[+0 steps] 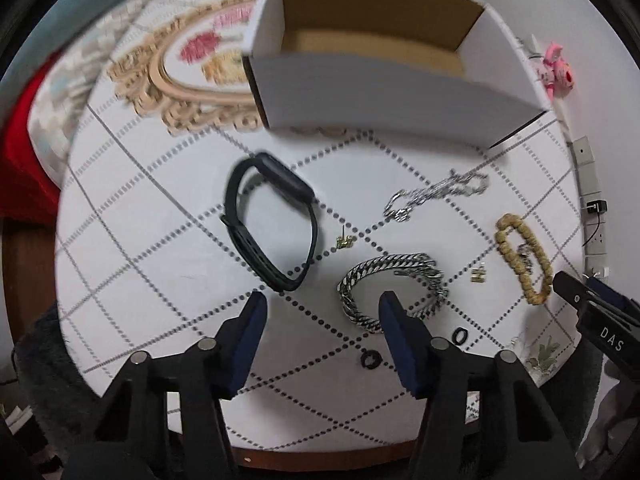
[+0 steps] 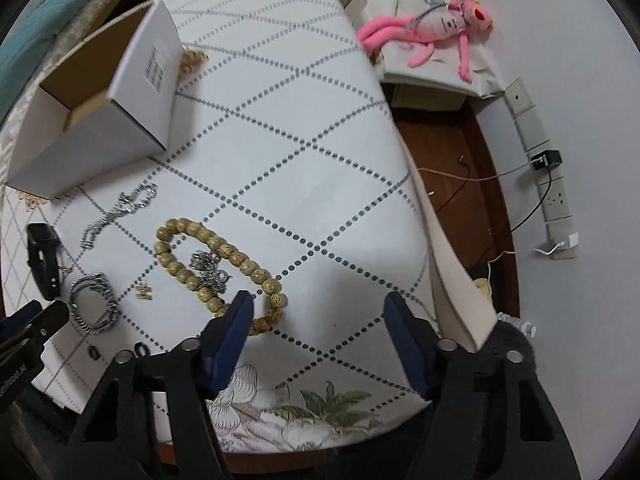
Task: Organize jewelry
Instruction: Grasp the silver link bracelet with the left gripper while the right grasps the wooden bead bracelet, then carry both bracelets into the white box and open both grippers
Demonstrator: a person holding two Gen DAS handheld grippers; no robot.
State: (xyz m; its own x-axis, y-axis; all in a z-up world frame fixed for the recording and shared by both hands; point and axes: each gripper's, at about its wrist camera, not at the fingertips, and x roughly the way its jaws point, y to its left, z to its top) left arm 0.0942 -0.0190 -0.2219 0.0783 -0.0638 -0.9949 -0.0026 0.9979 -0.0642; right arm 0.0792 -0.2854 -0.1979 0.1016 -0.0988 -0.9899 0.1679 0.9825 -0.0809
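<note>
Jewelry lies scattered loose on the white dotted-diamond tablecloth [image 2: 304,160], none of it yet inside the open white cardboard box [image 1: 384,92] at the far side, so the sorting seems barely begun. Nearest the camera, the left gripper [image 1: 322,316] hangs low over the cloth with its blue-padded fingers spread wide and empty; its right finger overlaps the near edge of the coiled silver curb-chain bracelet [image 1: 392,288], which looks like the likely first pick, though contact cannot be confirmed. The right gripper [image 2: 318,322] is likewise spread and holds nothing, its left finger just beside the near end of the tan wooden bead bracelet [image 2: 216,264], inside whose loop rest small silver rings or charms [image 2: 208,270]. Farther out sit two small black rings [image 1: 416,346] close to the left gripper, two small gold earrings [image 1: 346,241] between the pieces, a black silicone-strap smartwatch [image 1: 268,220] standing on its edge, and a thinner silver link chain [image 1: 436,194] stretched out near the box. The heavy chains are glossy and limp, likely to sag when lifted; the beads look matte and speckled. Beyond the table a pink plush toy [image 2: 436,28] lies on a side surface.
</note>
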